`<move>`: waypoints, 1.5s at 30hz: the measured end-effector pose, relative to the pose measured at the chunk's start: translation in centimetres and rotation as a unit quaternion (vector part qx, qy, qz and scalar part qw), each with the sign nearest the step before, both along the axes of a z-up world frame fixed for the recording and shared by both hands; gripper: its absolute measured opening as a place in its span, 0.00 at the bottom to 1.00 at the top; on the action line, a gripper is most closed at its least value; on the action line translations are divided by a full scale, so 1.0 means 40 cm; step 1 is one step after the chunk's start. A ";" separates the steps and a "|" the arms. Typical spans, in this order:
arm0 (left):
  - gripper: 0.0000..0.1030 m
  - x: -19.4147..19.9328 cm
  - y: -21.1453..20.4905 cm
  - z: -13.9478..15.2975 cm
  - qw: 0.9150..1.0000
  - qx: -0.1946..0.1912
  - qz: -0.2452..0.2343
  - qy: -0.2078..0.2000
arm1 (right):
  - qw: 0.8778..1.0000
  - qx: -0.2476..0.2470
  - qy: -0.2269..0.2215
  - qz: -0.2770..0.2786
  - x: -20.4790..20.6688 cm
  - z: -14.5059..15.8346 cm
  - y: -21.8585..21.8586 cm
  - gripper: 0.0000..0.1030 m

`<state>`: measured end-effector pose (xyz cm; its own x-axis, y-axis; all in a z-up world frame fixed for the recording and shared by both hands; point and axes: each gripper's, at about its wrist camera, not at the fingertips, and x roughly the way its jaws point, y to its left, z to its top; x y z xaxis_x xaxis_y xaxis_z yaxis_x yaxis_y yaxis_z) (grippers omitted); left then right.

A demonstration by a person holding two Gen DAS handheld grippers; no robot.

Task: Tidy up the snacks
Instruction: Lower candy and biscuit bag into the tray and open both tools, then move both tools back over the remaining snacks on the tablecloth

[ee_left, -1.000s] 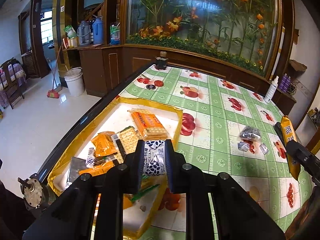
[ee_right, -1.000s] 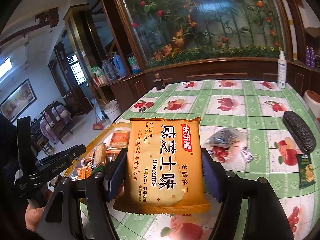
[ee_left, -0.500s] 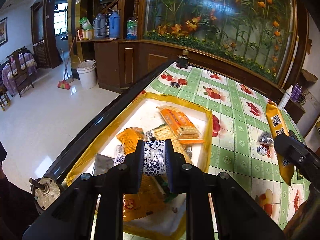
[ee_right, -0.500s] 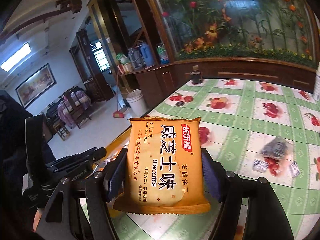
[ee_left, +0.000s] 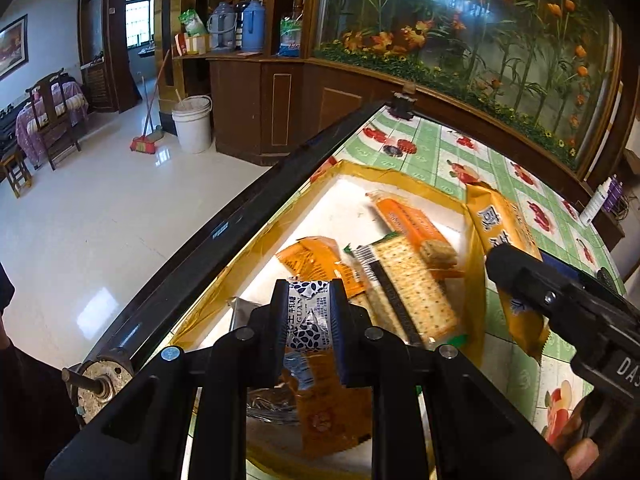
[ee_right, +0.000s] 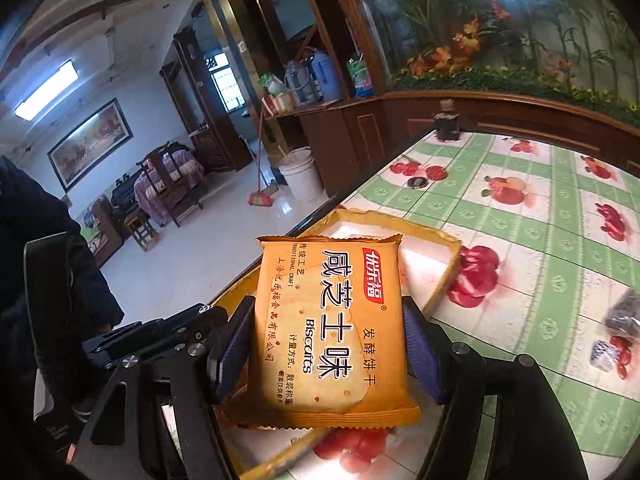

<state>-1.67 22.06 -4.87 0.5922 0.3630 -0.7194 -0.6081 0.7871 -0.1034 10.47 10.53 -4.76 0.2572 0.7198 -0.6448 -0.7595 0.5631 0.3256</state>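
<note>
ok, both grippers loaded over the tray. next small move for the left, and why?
Probably lower the left gripper slightly and open: its blue-patterned packet hangs over the yellow tray, above the snacks already inside.

Daylight from window [ee_left: 139, 16] far left of my left claw; glare patches on floor [ee_left: 92, 312] beside it. Ceiling lamp [ee_right: 46, 90] bright, up-left of right claw. Fisheye bends edges, corners black. Small packets [ee_right: 618, 334] right of right claw smeared, blurred.
</note>
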 end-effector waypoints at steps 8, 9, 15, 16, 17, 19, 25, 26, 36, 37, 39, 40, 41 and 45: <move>0.17 0.004 0.046 -0.050 0.999 -0.028 0.011 0.020 | 1.000 -0.027 0.014 0.005 0.032 -0.064 0.071 0.69; 0.17 0.006 0.046 -0.052 0.999 -0.028 0.011 0.021 | 0.999 -0.029 0.016 0.004 0.038 -0.069 0.075 0.69; 0.21 0.028 0.039 -0.066 0.999 -0.031 0.004 0.038 | 0.999 -0.034 0.022 0.000 0.054 -0.083 0.087 0.71; 0.31 0.028 0.038 -0.067 0.999 -0.029 0.004 0.039 | 0.999 -0.033 0.023 0.000 0.056 -0.081 0.086 0.71; 0.39 0.027 0.038 -0.066 0.999 -0.028 0.007 0.039 | 0.999 -0.030 0.023 0.000 0.056 -0.078 0.084 0.71; 0.62 0.017 0.035 -0.057 0.999 -0.021 0.013 0.031 | 0.999 -0.027 0.019 -0.003 0.055 -0.071 0.076 0.73; 0.63 -0.001 0.024 -0.020 1.000 -0.007 0.019 0.012 | 1.000 0.005 0.016 -0.020 0.054 -0.028 0.016 0.75; 0.63 -0.003 0.024 -0.016 1.000 -0.006 0.020 0.010 | 1.000 0.010 0.015 -0.022 0.054 -0.020 0.006 0.75; 0.63 -0.008 -0.036 0.030 1.000 0.004 0.007 -0.012 | 0.997 0.053 0.000 -0.063 0.024 0.051 -0.158 0.76; 0.63 -0.007 -0.043 0.034 1.000 0.004 0.005 -0.014 | 0.996 0.056 -0.007 -0.070 0.018 0.064 -0.182 0.76; 0.63 -0.007 -0.064 0.046 1.000 0.009 -0.001 -0.020 | 0.994 0.064 -0.027 -0.083 -0.004 0.098 -0.222 0.76; 0.63 -0.005 -0.074 0.053 1.000 0.012 -0.005 -0.022 | 0.992 0.079 -0.049 -0.088 -0.028 0.134 -0.254 0.77; 0.64 -0.004 -0.084 0.058 1.000 0.014 -0.008 -0.024 | 0.989 0.090 -0.068 -0.091 -0.050 0.167 -0.277 0.77; 0.72 0.004 -0.124 0.075 0.999 0.019 -0.021 -0.031 | 0.963 0.165 -0.197 -0.083 -0.221 0.390 -0.399 0.81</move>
<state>-1.51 17.08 -1.86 0.6504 0.3631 -0.6672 -0.5680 0.8156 -0.1099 1.61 -5.41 10.85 0.5639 0.7966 -0.2179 -0.7692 0.6026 0.2124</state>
